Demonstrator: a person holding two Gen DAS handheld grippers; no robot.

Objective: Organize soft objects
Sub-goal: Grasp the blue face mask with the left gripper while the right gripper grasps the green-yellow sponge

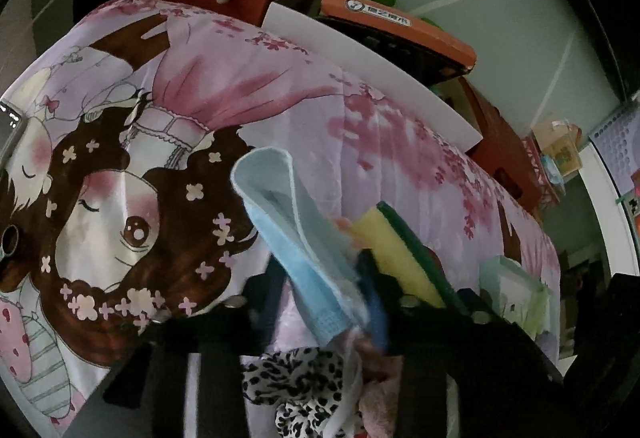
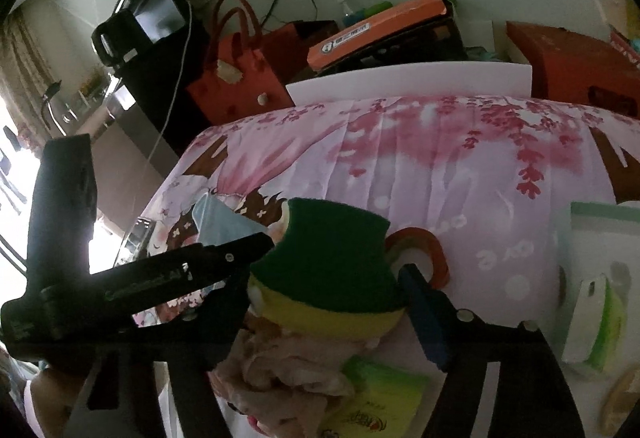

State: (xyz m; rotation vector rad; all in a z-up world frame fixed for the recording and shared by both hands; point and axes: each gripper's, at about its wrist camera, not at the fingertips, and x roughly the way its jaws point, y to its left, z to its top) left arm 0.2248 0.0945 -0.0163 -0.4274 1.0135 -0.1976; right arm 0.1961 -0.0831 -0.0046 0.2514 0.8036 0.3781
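A folded light blue cloth (image 1: pixel 288 222) stands up between the pads of my left gripper (image 1: pixel 324 278), which is shut on its lower part. From the right wrist view, that gripper's black finger (image 2: pixel 224 254) reaches in from the left, with the blue cloth (image 2: pixel 220 222) behind it. A yellow sponge with a green scouring face (image 2: pixel 332 262) sits tilted between the pads of my right gripper (image 2: pixel 328 290), which is shut on it. The same sponge (image 1: pixel 396 254) shows just right of the blue cloth. Both lie over a pink cartoon-print bedcover (image 1: pixel 280 85).
A crumpled pink cloth (image 2: pixel 288 358) and a leopard-print cloth (image 1: pixel 296 386) lie below the grippers. A red tape ring (image 2: pixel 432 246), a green-yellow packet (image 2: pixel 380 394) and a white package (image 2: pixel 588 318) lie nearby. A white board (image 2: pixel 408 81), an orange box (image 2: pixel 380 25) and a red bag (image 2: pixel 236 85) line the far side.
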